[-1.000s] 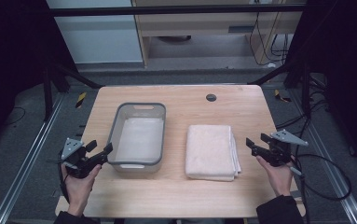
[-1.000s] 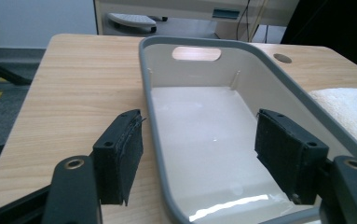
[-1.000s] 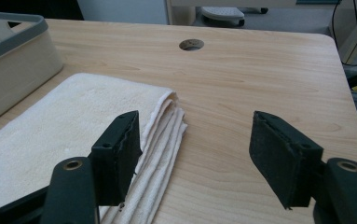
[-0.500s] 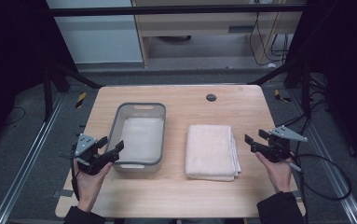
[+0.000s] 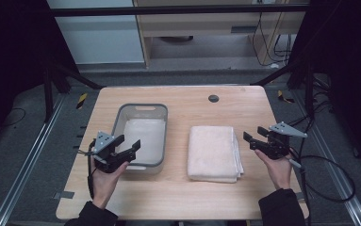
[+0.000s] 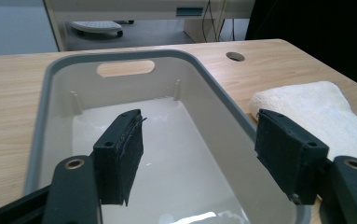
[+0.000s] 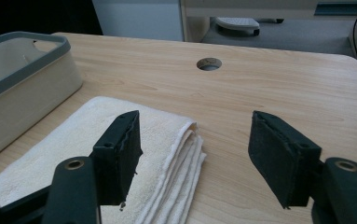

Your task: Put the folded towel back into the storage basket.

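A grey-rimmed white plastic bin (image 5: 141, 134) stands empty on the wooden table, left of centre. Right of it lies a folded cream towel (image 5: 214, 152). My left gripper (image 5: 127, 144) hovers open over the bin's near left corner; in the left gripper view its jaws straddle the bin (image 6: 139, 93) with the towel (image 6: 316, 112) off to the right. My right gripper (image 5: 254, 136) is open just right of the towel's right edge. In the right gripper view the towel (image 7: 73, 154) lies under the left jaw, its folded edge between the jaws.
A round cable hole (image 5: 213, 98) sits in the table (image 5: 187, 197) near the far edge. Black frame posts, cables and a cabinet stand beyond the table. A cable trails from the right gripper off the table's right side.
My left gripper has moved right and forward, from off the bin's left side to over its near left corner. The right gripper has shifted slightly toward the towel.
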Available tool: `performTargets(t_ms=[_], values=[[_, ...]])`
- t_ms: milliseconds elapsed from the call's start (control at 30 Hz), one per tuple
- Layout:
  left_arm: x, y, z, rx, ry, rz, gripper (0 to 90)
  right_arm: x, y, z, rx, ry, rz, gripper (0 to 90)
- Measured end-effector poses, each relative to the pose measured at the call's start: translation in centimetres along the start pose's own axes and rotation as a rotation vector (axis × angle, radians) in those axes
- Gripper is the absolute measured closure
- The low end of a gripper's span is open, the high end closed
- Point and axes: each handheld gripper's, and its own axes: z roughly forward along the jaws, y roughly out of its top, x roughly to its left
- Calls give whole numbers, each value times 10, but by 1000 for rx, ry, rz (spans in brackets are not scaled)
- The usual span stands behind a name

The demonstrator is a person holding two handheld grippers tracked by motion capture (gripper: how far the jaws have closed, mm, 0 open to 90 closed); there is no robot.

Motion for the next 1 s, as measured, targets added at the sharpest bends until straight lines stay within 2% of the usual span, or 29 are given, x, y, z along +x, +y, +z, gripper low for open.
performTargets(t_ms=[567, 1000], values=[[-38, 3, 25, 28, -72, 42, 321, 2, 7, 16, 36, 21, -15, 330], [-74, -1, 46, 62, -133, 82, 330, -1, 10, 30, 49, 32, 0, 337]])
